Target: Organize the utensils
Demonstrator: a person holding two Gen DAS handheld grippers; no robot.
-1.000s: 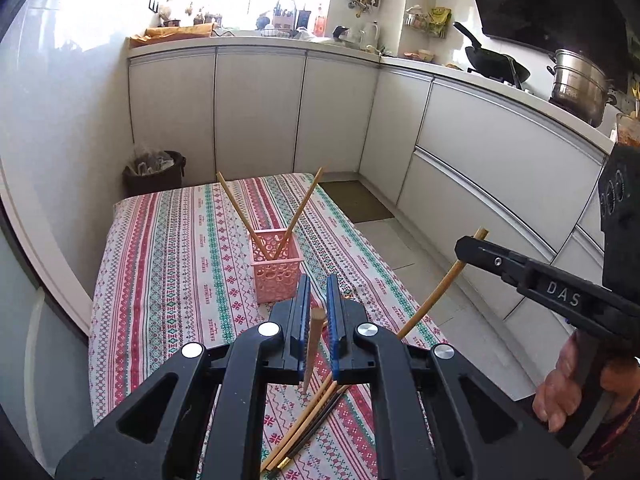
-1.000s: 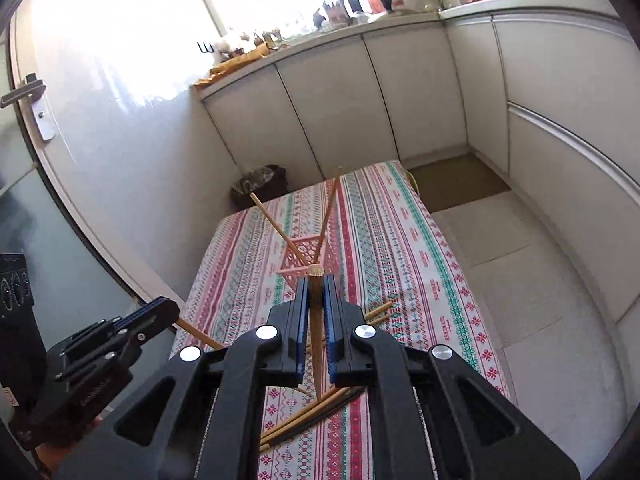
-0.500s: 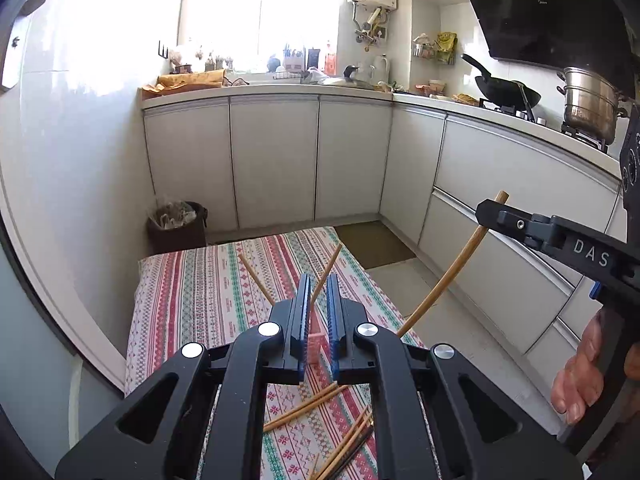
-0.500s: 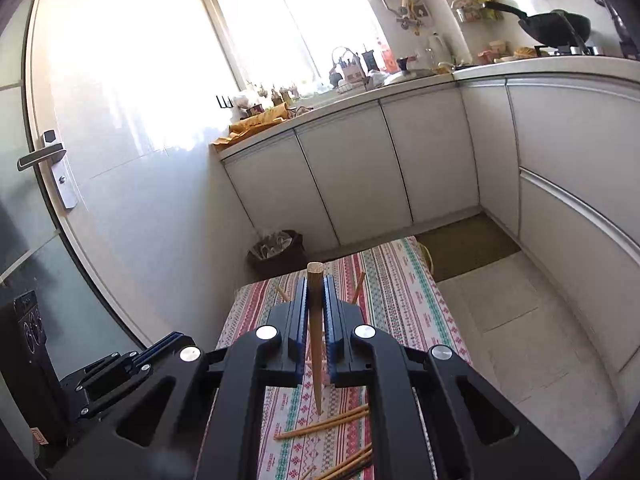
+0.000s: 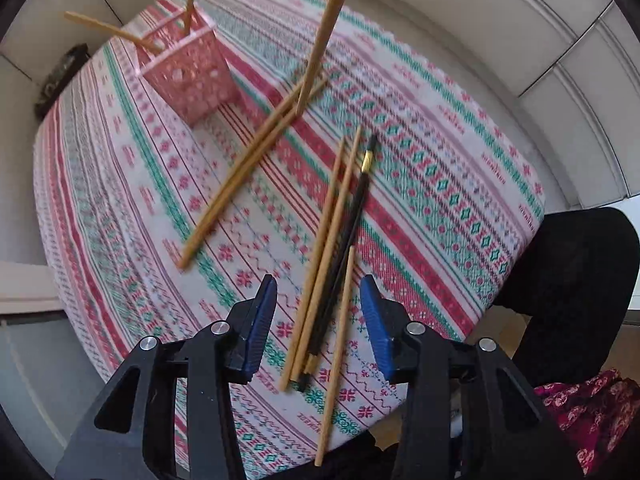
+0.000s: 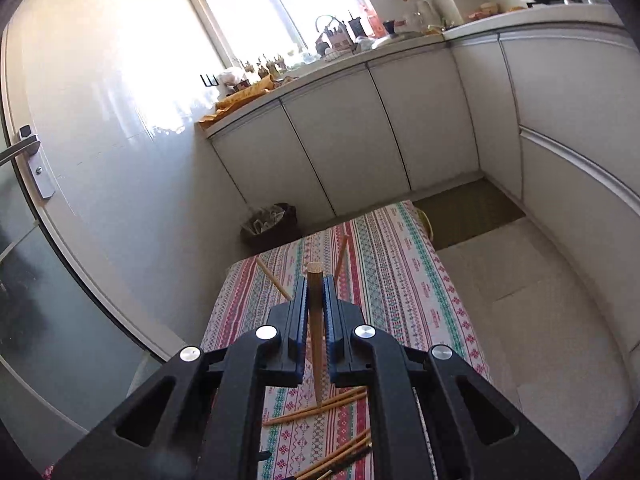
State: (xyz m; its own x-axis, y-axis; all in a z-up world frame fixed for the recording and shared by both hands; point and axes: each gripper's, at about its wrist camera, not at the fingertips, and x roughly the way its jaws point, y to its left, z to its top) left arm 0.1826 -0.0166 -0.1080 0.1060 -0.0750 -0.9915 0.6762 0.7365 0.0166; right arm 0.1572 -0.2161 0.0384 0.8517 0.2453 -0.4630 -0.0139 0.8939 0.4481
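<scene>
Left wrist view: the left hand-held gripper (image 5: 318,312) points straight down at the tabletop (image 5: 440,184). Its jaws have just been opening and stand apart over a bundle of loose chopsticks (image 5: 328,248), pressing nothing. Two more chopsticks (image 5: 244,176) lie near the pink basket (image 5: 188,76), which holds two upright ones. The cloth's small printed words are too blurred to read.

Right wrist view: the right hand-held gripper (image 6: 316,312) is clamped on a single wooden chopstick (image 6: 315,320), held tip-down above the tabletop.

Wooden chopsticks (image 5: 320,248), woven tablecloth (image 5: 440,184)
</scene>
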